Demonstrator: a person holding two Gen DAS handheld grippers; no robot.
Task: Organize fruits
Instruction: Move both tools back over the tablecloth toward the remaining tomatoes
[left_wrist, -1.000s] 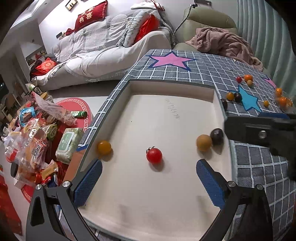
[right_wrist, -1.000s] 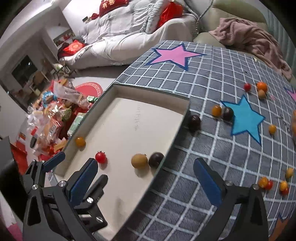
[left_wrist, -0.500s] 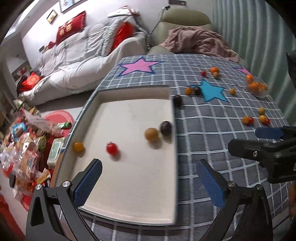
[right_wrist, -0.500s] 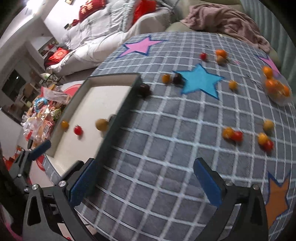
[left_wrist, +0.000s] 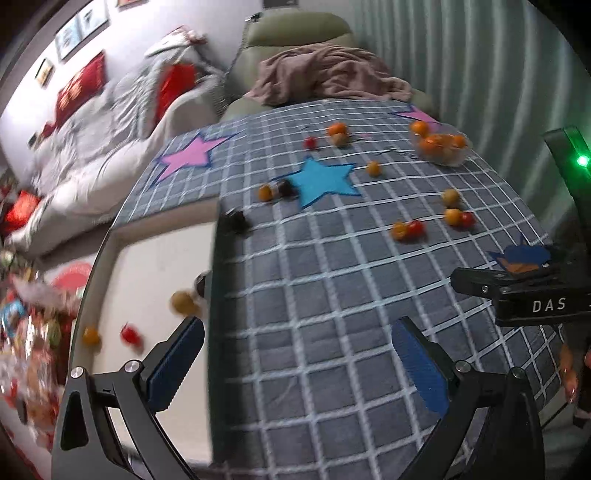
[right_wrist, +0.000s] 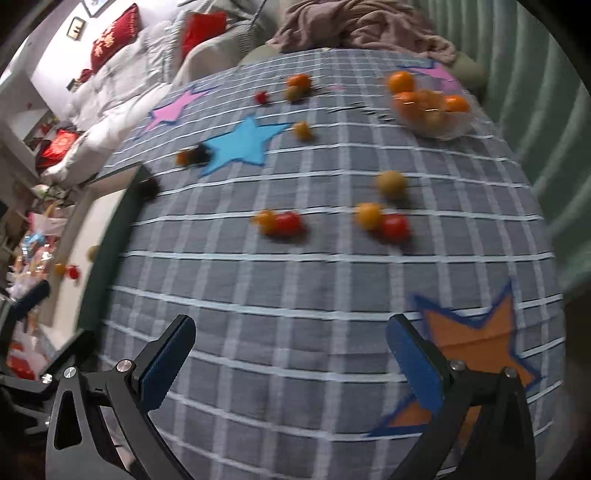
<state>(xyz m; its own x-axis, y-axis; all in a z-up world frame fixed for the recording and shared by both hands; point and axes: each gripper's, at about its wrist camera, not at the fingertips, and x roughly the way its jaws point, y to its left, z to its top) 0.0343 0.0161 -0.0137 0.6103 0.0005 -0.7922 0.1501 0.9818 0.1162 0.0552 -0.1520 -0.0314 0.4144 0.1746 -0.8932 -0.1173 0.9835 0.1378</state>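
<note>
Both the left gripper (left_wrist: 295, 362) and the right gripper (right_wrist: 290, 360) hover spread wide and empty over the checked cloth (right_wrist: 314, 280), so this looks like the reach for the next fruit. 4 pieces sit in the tray (left_wrist: 155, 258); the nearest loose ones are 2 pairs, an orange and red pair (right_wrist: 280, 222) and a yellow and red pair (right_wrist: 384, 220). The fruits are round, with no long axis, so the next move needs only centring and a soft close.

Both views were pretty smeared. The tray (left_wrist: 159, 258) ran off the bottom edge in the left wrist view, and its wall hid part of a dark fruit (left_wrist: 201, 283) inside. The fruits in the clear bowl (right_wrist: 439, 122) blurred together, so no counting them. The right tool (left_wrist: 524, 291) was cut off at the frame's right side.
</note>
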